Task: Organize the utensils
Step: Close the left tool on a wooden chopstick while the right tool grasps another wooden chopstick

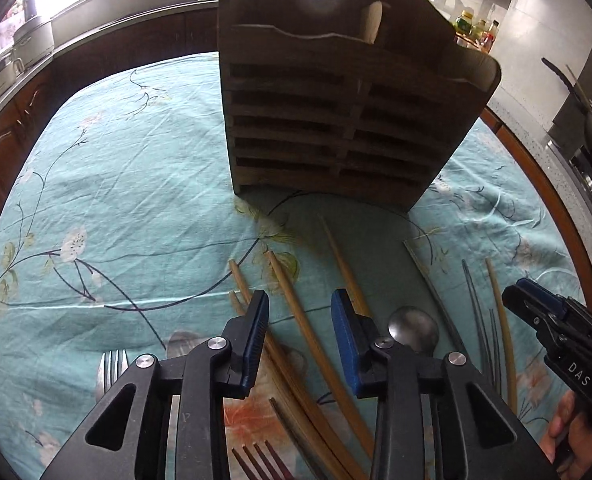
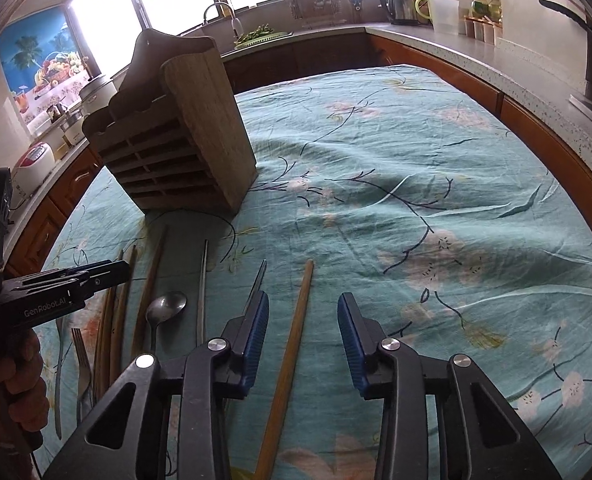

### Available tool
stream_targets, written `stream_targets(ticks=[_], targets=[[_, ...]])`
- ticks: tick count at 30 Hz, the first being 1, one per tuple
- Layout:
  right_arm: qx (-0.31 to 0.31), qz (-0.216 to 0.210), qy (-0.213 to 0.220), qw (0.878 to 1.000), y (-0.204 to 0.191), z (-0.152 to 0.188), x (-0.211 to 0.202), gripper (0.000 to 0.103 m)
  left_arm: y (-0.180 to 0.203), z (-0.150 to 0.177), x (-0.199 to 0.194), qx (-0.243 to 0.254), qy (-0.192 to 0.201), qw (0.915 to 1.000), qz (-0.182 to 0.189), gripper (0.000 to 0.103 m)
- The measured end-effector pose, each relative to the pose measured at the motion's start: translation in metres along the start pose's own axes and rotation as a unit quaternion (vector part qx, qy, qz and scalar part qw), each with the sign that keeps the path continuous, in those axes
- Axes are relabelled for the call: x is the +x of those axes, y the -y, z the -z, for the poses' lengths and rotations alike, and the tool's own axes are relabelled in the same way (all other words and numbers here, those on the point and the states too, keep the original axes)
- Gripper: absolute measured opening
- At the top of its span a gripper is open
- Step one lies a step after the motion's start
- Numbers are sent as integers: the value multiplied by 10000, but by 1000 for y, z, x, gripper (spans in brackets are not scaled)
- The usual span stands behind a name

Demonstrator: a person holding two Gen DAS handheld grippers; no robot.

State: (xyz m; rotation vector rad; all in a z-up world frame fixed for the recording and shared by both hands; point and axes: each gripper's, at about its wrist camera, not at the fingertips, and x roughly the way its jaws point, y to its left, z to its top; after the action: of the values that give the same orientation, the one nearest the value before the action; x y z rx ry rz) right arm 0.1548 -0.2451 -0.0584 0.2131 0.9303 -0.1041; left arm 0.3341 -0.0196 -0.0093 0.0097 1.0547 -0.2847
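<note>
A wooden rack stands on the desk with its green flowery cloth. In front of the rack lie a fork, brown chopsticks and a spoon. The left hand-held gripper hangs over the chopsticks, jaws apart. The right hand-held gripper hangs over one chopstick, jaws apart

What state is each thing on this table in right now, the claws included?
Left claw: open, above chopsticks, gripping nothing.
Right claw: open, one wooden chopstick lies between its fingers, not pinched.
Wooden holder: upright on the cloth, a pale handle showing at its top.
Spoon: flat on the cloth, outside the holder.
Metal fork: flat on the cloth.
Chopsticks: loose, scattered before the holder.
</note>
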Motion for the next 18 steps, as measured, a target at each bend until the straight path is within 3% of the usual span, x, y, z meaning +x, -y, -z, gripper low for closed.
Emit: stream_targets(ticks=[5, 8, 9, 10, 18], targets=[[-400, 271, -96, 9988, -10, -3, 13, 29, 14, -10, 15, 369, -102, 9987, -321, 28], [-603, 479, -53, 9970, -15, -3, 15, 14, 22, -9, 17, 497, -29, 9980, -382, 21], [-616, 461, -41, 9970, -16, -3, 15, 9, 23, -9, 16, 538, -1, 9980, -334, 12], [-622, 458, -39, 9970, -16, -3, 15, 8, 23, -8, 15, 559, 13, 9980, -287, 10], [-214, -169, 153, 9995, -11, -4, -12, 5, 17, -2, -6, 281, 253, 9987, 330, 5]])
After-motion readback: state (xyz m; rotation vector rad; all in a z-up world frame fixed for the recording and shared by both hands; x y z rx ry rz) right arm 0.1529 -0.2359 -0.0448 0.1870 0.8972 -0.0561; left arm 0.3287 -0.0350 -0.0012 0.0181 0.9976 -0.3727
